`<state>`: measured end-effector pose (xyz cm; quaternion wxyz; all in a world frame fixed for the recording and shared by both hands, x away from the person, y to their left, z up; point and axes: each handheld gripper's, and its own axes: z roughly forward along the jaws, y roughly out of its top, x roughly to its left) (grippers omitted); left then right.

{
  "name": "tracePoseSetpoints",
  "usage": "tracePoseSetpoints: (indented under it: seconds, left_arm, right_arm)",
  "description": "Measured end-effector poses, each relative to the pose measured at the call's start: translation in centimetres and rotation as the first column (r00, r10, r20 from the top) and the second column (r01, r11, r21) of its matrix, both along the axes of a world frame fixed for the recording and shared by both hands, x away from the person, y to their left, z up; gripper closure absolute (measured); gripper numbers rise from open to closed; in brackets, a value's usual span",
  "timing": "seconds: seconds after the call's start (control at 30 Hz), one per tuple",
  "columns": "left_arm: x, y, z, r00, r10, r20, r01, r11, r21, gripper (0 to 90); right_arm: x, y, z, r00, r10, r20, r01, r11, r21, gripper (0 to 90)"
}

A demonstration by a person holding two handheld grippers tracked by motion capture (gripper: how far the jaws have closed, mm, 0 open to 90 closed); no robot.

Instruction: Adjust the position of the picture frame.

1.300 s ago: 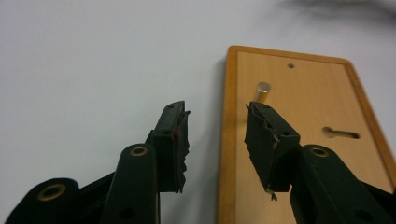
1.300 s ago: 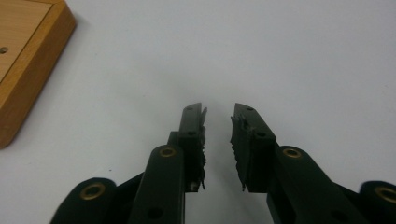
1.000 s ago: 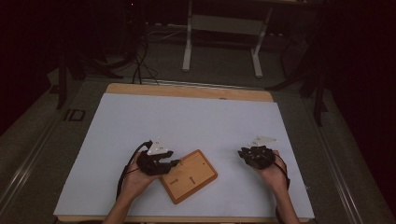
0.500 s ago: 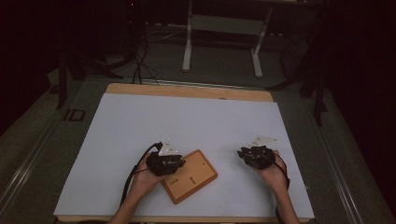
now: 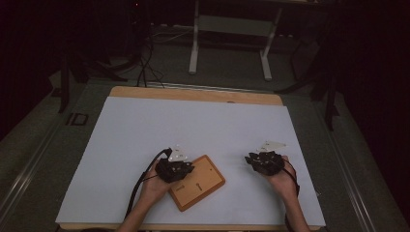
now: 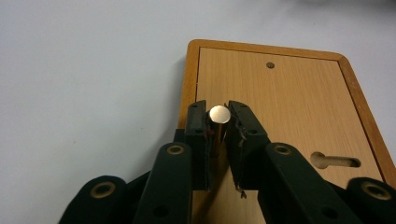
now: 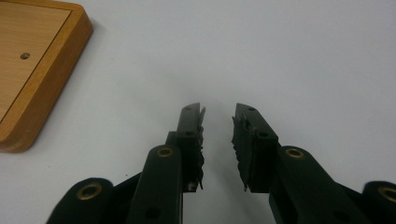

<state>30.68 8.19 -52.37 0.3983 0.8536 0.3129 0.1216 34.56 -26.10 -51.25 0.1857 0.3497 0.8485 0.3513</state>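
A small metal cylinder with a flat, shiny round end (image 6: 219,115) sits clamped between the two black jaws of the left gripper (image 6: 217,112), its pale end face turned toward the camera in the left gripper view. The jaws press on it from both sides, and it is held just above the near left part of a flat rectangular wooden board with a darker rounded frame (image 6: 280,102). In the left gripper view the board's lighter inner panel carries a small round hole (image 6: 270,65) near its far edge and a keyhole-shaped slot (image 6: 335,161) toward its right side, both well apart from the cylinder.

In the high view the board (image 5: 200,183) lies at an angle on the white sheet covering the wooden table (image 5: 193,125), toward the table's near edge and slightly left of centre. The left gripper (image 5: 175,169) rests over the board's left end, held by the person's left hand (image 5: 154,186).

The right gripper (image 7: 218,114) is well to the right of the board, over bare white sheet, with its jaws parted and nothing between them. In the high view the right gripper (image 5: 263,162) is held in the person's right hand (image 5: 285,181) near the table's right side.
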Motion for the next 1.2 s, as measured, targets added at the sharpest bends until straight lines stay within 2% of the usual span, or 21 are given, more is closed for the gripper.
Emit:
tracePoseSetpoints:
  seconds: [0.27, 0.57, 0.63, 0.73, 0.93, 1.2]
  left_arm:
    - [0.0, 0.0, -0.1, 0.9998, 0.019, 0.004, -0.019, 0.9998, -0.005, 83.7]
    - [0.2, 0.2, -0.1, 1.0000, 0.004, 0.000, -0.004, 0.9995, -0.030, 84.4]
    - [0.2, 0.3, 0.0, 1.0000, -0.005, 0.002, 0.005, 0.9984, -0.056, 84.5]
    - [0.1, 0.2, 0.2, 0.9997, -0.016, 0.016, 0.017, 0.9985, -0.051, 84.5]
    - [0.0, 0.1, 0.3, 0.9990, -0.042, 0.018, 0.043, 0.9975, -0.057, 84.6]
    - [-0.2, -0.1, 1.0, 0.9962, -0.084, 0.025, 0.085, 0.9938, -0.072, 84.6]
  right_arm:
    - [0.0, 0.1, -0.1, 1.0000, 0.006, -0.001, -0.006, 1.000, -0.002, 71.7]
    - [-0.1, 0.2, -0.1, 0.9999, 0.011, -0.001, -0.011, 1.000, 0.000, 71.1]
    - [-0.1, 0.2, -0.1, 0.9999, 0.013, 0.000, -0.013, 1.000, 0.000, 71.2]
    - [-0.1, 0.2, -0.1, 0.9999, 0.015, 0.000, -0.015, 1.000, 0.000, 71.1]
    - [-0.2, 0.4, -0.1, 0.9998, 0.022, 0.000, -0.022, 1.000, 0.000, 71.2]
    - [-1.0, 0.2, -0.1, 0.9999, 0.016, -0.001, -0.016, 1.000, 0.025, 71.3]
